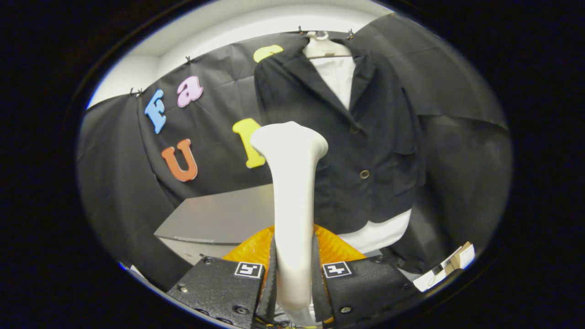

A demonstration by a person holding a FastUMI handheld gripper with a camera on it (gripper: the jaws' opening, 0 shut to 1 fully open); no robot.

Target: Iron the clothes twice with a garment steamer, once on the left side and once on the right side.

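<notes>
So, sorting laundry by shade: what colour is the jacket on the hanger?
Black jacket, over a white shirt, clearest in the gripper view.

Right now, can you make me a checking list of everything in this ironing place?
Surface: grey table, bare where it shows.
Job's things: white garment steamer upright, head just short of the black jacket; jacket hangs over a white shirt on a hanger.
Clutter: orange object behind the steamer's handle; cardboard and paper bits beside the jacket's hem.
Grippers: hand-held gripper shut on the steamer's handle, both fingers pressing it.
Cables: nothing seen.
Surroundings: black cloth wall, white wall above.
</notes>
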